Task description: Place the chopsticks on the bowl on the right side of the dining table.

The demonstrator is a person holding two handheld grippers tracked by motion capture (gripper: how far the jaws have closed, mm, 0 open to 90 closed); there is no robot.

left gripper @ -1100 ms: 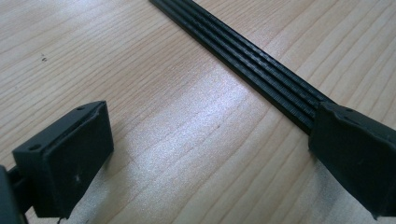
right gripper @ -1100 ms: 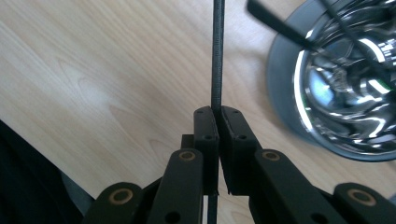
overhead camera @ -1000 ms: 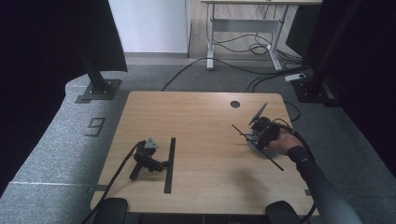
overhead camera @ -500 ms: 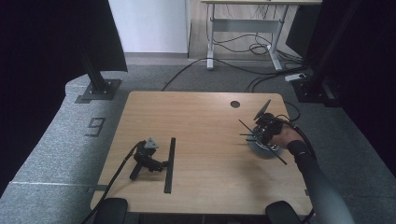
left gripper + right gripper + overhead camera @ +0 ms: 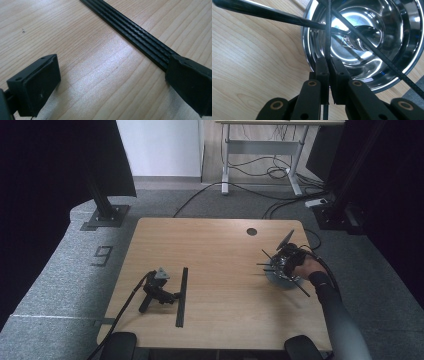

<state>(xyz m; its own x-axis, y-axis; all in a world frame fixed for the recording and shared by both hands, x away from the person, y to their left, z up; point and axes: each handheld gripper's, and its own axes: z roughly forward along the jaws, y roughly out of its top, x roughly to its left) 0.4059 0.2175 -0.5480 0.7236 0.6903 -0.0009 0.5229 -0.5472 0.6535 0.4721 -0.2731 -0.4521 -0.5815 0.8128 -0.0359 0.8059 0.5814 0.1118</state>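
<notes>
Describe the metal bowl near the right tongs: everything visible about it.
The metal bowl is round, shiny and mirror-like, apparently polished steel, with a rolled rim and a stepped inner wall. It sits upright on the wooden table near the right edge, under the right tongs. Those tongs are shut on a thin black strip that reaches over the bowl. Two more thin black strips cross above it. Whether any of them touches the rim cannot be told. Nothing shows inside but reflections.
</notes>
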